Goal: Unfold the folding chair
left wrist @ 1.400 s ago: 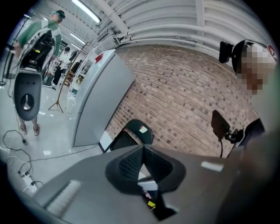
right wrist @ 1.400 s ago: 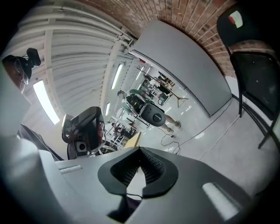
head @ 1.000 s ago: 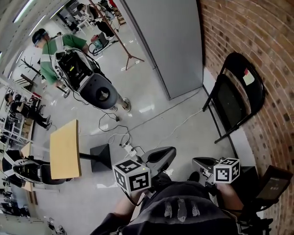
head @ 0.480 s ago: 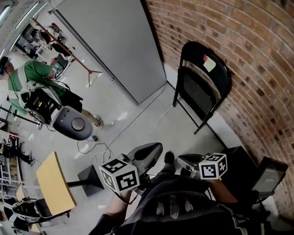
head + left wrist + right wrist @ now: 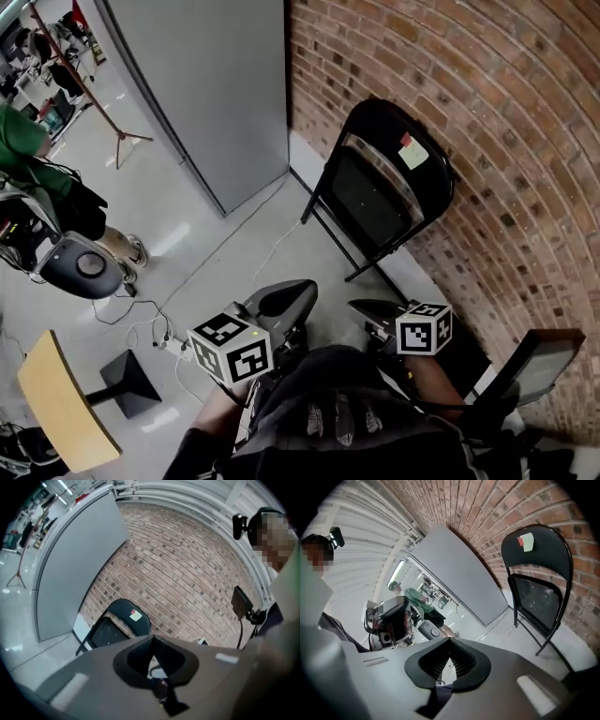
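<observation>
The folding chair (image 5: 384, 192) stands folded ahead, nearer the right claw (image 5: 373, 313) than the left claw (image 5: 281, 302). Both are pressed together, empty.

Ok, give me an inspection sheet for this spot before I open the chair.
Surface: glossy grey floor.
Job's things: black chair, folded, standing against the brick wall; pale sticker on its back.
Clutter: wood-top table at left; dark panel on a stand at right.
Grippers: left hand-held gripper and right hand-held gripper both shut, empty, short of the chair.
Cables: white cable across the floor toward the chair.
Surroundings: grey partition beside the wall; person in green far left.
</observation>
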{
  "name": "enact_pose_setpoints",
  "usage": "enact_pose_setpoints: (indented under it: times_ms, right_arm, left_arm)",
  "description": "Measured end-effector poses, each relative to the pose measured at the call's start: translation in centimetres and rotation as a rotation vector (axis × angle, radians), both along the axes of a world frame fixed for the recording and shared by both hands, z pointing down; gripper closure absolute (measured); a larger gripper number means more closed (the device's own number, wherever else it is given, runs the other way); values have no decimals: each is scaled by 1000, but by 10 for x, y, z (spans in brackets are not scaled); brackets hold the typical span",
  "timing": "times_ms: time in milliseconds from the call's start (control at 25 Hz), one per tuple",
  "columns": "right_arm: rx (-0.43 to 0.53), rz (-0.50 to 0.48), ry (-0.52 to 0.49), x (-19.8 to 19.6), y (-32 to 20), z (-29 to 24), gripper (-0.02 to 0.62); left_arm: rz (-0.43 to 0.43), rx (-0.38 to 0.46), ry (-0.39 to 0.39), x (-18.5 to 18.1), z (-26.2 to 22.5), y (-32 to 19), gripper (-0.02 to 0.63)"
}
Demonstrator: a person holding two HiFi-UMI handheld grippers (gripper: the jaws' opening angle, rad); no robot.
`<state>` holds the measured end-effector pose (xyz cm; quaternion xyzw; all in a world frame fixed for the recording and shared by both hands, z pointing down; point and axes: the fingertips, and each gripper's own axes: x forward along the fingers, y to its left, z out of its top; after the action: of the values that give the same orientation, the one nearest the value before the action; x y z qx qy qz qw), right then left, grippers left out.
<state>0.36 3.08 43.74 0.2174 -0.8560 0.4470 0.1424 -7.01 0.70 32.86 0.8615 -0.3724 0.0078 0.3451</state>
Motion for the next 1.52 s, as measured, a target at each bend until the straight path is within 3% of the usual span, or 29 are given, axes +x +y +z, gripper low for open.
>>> enact_pose_setpoints:
  times_ms: [120, 400, 520, 720, 880, 1040, 1320, 1360, 1440, 1520]
  right_arm:
    - [45, 38, 35, -5, -17, -10, 594]
    - [108, 176, 156, 32, -51, -17, 594]
    - [128, 215, 178, 52, -70, -17, 594]
    - [168, 230, 242, 88, -116, -9, 594]
    - [223, 260, 344, 137, -167, 1, 594]
    - [331, 303, 522, 173, -209, 10, 593]
    - [448, 370, 608, 221, -264, 8, 592]
    - [453, 381, 617, 227, -269, 9, 573]
    - [460, 400, 632, 240, -279, 10, 453]
    - [465, 423, 650, 253, -290, 12, 437]
  left_arm:
    - [38, -17, 57, -9, 8, -19, 603]
    - [130, -8, 114, 6, 7, -57, 603]
    - [147, -3, 107, 15, 6, -68, 603]
    - [96, -39, 51, 22, 20, -97, 603]
    - [56, -78, 25, 39, 27, -121, 603]
    - [50, -145, -23, 50, 40, -136, 603]
    - [121, -182, -66, 101, 56, -161, 604]
    - [139, -183, -75, 107, 58, -162, 603]
    - [165, -180, -90, 116, 59, -164, 603]
    - [179, -178, -98, 126, 61, -165, 603]
